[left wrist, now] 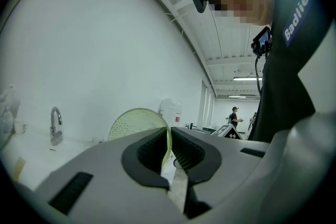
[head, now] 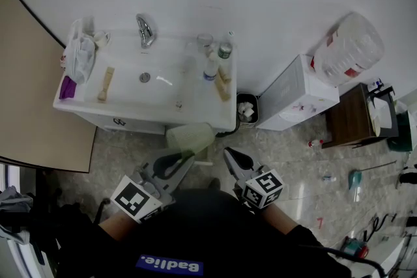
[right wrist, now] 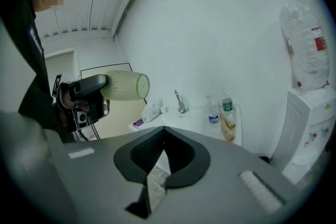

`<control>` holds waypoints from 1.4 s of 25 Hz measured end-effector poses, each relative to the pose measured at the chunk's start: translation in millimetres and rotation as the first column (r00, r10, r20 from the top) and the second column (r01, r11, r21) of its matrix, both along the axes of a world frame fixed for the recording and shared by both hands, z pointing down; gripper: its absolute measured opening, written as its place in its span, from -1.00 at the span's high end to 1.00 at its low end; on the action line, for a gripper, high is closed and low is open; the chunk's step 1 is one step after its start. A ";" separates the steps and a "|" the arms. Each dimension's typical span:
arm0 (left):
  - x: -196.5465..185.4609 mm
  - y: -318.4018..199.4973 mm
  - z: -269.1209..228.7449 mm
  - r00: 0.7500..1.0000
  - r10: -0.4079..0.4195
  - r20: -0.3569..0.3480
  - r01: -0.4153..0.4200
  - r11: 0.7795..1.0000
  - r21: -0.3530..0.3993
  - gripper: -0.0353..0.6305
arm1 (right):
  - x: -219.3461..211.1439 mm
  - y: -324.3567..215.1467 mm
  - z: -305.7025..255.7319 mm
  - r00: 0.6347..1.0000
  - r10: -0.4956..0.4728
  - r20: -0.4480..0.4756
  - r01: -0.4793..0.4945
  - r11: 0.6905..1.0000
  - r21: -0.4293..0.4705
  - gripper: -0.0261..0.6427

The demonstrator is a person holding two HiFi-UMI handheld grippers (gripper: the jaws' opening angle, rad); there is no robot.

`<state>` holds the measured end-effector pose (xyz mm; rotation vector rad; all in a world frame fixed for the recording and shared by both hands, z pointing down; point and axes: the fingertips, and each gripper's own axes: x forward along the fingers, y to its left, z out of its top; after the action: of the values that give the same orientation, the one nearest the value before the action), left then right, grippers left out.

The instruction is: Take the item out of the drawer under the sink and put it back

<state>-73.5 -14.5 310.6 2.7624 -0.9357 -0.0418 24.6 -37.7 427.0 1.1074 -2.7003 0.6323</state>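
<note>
**Pale green cup held in front of the sink**

One sink [head: 130, 97]; the drawer front [head: 124, 121] beneath it is largely hidden by the basin rim. One cup [head: 190, 137] is held in the air before the cabinet, its wall pinched by the left hand-held gripper [head: 186, 154]. The right hand-held gripper [head: 229, 154] has its jaws pressed together, empty. Two bottles, blue-labelled [head: 210, 67] and green-capped [head: 225, 50], stand at the basin's right edge.

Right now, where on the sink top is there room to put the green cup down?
Free: the white basin around its drain, between the wooden brush and the clear plastic bottles; also the back ledge between the chrome faucet and those bottles. Crowded: the left corner, with a white plastic bag, and the right edge, lined with bottles.
</note>
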 end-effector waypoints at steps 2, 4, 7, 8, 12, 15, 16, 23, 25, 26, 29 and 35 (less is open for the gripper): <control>-1.0 1.3 1.2 1.000 -0.003 0.004 0.003 1.000 0.003 0.81 | -1.4 1.1 0.7 1.000 -0.003 0.000 0.003 1.000 0.000 0.92; -1.9 2.2 2.2 1.000 -0.006 0.006 0.006 1.000 0.003 0.81 | -2.3 2.0 1.4 1.000 -0.005 0.000 0.005 1.000 -0.001 0.92; -2.6 2.2 6.0 1.000 -0.011 0.015 0.011 1.000 -0.002 0.81 | -2.7 3.5 2.2 1.000 -0.006 -0.001 0.006 1.000 -0.004 0.92; -2.6 1.7 9.2 1.000 -0.013 0.023 0.013 1.000 -0.004 0.81 | -2.5 4.1 2.6 1.000 -0.006 -0.002 0.006 1.000 -0.007 0.92; -3.1 -5.1 35.4 0.997 -0.025 0.071 0.026 0.999 -0.021 0.81 | 0.1 7.4 6.5 1.000 -0.001 -0.005 0.001 1.000 -0.021 0.92; -1.3 -15.2 59.6 0.996 -0.032 0.089 0.035 0.999 -0.036 0.81 | 4.8 9.3 11.1 1.000 0.006 -0.011 -0.007 0.999 -0.032 0.92; 0.1 -18.8 66.2 0.995 -0.033 0.092 0.037 0.999 -0.040 0.81 | 6.7 9.8 13.1 1.000 0.010 -0.014 -0.011 0.999 -0.036 0.92; 16.1 -36.4 111.8 0.987 0.001 0.161 0.010 0.997 -0.071 0.81 | 13.6 14.8 25.0 0.999 0.026 -0.022 -0.028 0.998 -0.062 0.92; 21.1 -41.6 127.3 0.982 0.016 0.187 -0.001 0.997 -0.080 0.81 | 16.6 15.0 28.7 0.999 0.025 -0.029 -0.026 0.998 -0.060 0.92; 23.4 -43.8 135.0 0.979 0.022 0.201 -0.006 0.996 -0.084 0.81 | 18.6 14.7 30.5 0.999 0.026 -0.031 -0.028 0.998 -0.062 0.92; 29.4 -49.6 159.6 0.967 0.043 0.252 -0.018 0.995 -0.101 0.81 | 23.6 11.4 34.1 0.999 0.032 -0.030 -0.034 0.997 -0.074 0.92; 37.6 -57.0 216.9 0.921 0.101 0.376 -0.050 0.988 -0.144 0.81 | 26.4 5.8 42.9 0.999 0.000 -0.039 -0.004 0.996 -0.087 0.92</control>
<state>-35.9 -71.4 527.5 2.7270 -0.8763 0.5731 51.0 -31.8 469.9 1.0898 -2.6125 0.7134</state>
